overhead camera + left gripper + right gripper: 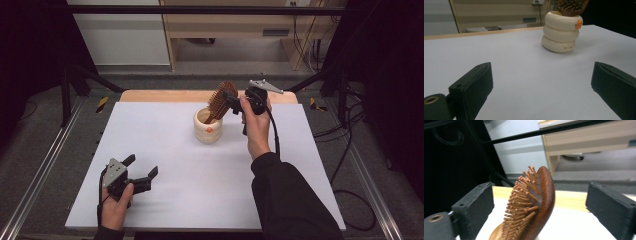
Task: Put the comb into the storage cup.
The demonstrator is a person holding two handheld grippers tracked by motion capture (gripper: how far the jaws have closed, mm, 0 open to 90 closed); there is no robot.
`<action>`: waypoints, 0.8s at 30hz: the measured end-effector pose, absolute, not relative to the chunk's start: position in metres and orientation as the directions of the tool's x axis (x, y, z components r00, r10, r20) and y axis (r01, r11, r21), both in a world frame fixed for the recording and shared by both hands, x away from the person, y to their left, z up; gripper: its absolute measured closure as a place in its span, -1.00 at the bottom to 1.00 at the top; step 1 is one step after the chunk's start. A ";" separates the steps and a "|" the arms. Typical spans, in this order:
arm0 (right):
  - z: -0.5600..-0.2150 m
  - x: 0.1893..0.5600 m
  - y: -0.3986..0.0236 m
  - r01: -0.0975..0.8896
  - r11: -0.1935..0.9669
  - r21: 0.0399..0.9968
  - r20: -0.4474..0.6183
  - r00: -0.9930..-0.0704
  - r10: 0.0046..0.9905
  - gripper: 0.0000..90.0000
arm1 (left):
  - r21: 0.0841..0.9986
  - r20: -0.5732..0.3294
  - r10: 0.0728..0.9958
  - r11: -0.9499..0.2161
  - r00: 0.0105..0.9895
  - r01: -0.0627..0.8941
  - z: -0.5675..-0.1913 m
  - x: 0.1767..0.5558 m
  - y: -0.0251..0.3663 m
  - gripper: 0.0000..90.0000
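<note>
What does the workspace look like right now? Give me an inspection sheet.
Surface: white table top, wooden strip along the far edge.
Job's things: wooden hairbrush stands handle-down in the cream ringed cup, leaning.
Clutter: nothing seen.
Grippers: right hand-held gripper open, jaws either side of the brush head, not pressing; left hand-held gripper open, empty, near the front left.
Cables: one trails from each gripper; more on the floor at right.
Surroundings: black frame, wooden furniture behind.

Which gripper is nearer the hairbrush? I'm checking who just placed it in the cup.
Right. The right gripper is at the hairbrush, its open fingers either side of the brush head without touching. The left gripper rests far off, at the table's near left.
</note>
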State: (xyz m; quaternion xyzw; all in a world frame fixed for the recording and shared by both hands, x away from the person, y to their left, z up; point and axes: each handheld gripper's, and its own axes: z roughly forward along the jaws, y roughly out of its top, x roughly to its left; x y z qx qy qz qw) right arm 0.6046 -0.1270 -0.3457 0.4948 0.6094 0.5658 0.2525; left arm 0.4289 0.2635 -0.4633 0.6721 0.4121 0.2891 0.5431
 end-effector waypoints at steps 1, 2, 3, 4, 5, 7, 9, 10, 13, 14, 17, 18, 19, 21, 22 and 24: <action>-0.345 0.603 -0.127 0.303 -0.114 0.946 0.231 -0.385 0.893 -0.86 | 0.969 -0.058 0.868 -0.070 0.493 0.239 -0.463 0.429 0.264 -0.91; -0.344 0.601 -0.128 0.290 -0.100 0.952 0.211 -0.380 0.901 -0.86 | 0.969 -0.063 0.869 -0.064 0.491 0.239 -0.463 0.429 0.264 -0.91; -0.343 0.599 -0.128 0.278 -0.094 0.956 0.198 -0.374 0.906 -0.86 | 0.969 -0.067 0.869 -0.061 0.490 0.240 -0.463 0.429 0.265 -0.91; -0.343 0.598 -0.129 0.267 -0.092 0.959 0.192 -0.377 0.906 -0.86 | 0.969 -0.067 0.870 -0.061 0.489 0.240 -0.463 0.429 0.265 -0.91; -0.342 0.597 -0.130 0.255 -0.087 0.963 0.182 -0.376 0.909 -0.86 | 0.969 -0.066 0.870 -0.061 0.488 0.240 -0.463 0.429 0.265 -0.91; -0.342 0.593 -0.131 0.226 -0.073 0.971 0.155 -0.370 0.916 -0.86 | 0.970 -0.065 0.871 -0.060 0.487 0.236 -0.462 0.429 0.265 -0.91; -0.341 0.590 -0.132 0.203 -0.058 0.977 0.132 -0.373 0.919 -0.87 | 0.970 -0.064 0.872 -0.060 0.486 0.235 -0.462 0.429 0.265 -0.91; -0.341 0.588 -0.133 0.191 -0.044 0.981 0.114 -0.376 0.919 -0.87 | 0.970 -0.064 0.872 -0.059 0.485 0.235 -0.462 0.429 0.265 -0.91; -0.339 0.581 -0.138 0.161 -0.032 0.986 0.091 -0.380 0.920 -0.84 | 0.970 -0.062 0.870 -0.062 0.488 0.234 -0.462 0.430 0.264 -0.91; -0.339 0.579 -0.140 0.155 -0.029 0.987 0.087 -0.386 0.918 -0.85 | 0.970 -0.062 0.870 -0.063 0.489 0.234 -0.463 0.430 0.263 -0.91; -0.336 0.574 -0.145 0.146 -0.012 0.989 0.070 -0.403 0.913 -0.85 | 0.972 -0.060 0.869 -0.061 0.491 0.227 -0.462 0.429 0.264 -0.91; -0.335 0.572 -0.147 0.142 -0.008 0.990 0.066 -0.409 0.910 -0.86 | 0.973 -0.060 0.869 -0.060 0.492 0.224 -0.462 0.429 0.264 -0.91; -0.334 0.571 -0.149 0.137 -0.007 0.990 0.063 -0.413 0.909 -0.86 | 0.973 -0.059 0.869 -0.060 0.491 0.223 -0.462 0.429 0.264 -0.91; -0.332 0.567 -0.152 0.131 -0.004 0.991 0.059 -0.420 0.906 -0.87 | 0.974 -0.061 0.869 -0.057 0.491 0.221 -0.462 0.429 0.266 -0.92; -0.332 0.565 -0.153 0.129 0.002 0.992 0.053 -0.423 0.905 -0.87 | 0.974 -0.063 0.869 -0.053 0.491 0.218 -0.462 0.429 0.266 -0.92; -0.332 0.562 -0.157 0.122 0.004 0.992 0.049 -0.424 0.904 -0.87 | 0.975 -0.061 0.868 -0.054 0.493 0.216 -0.462 0.428 0.267 -0.92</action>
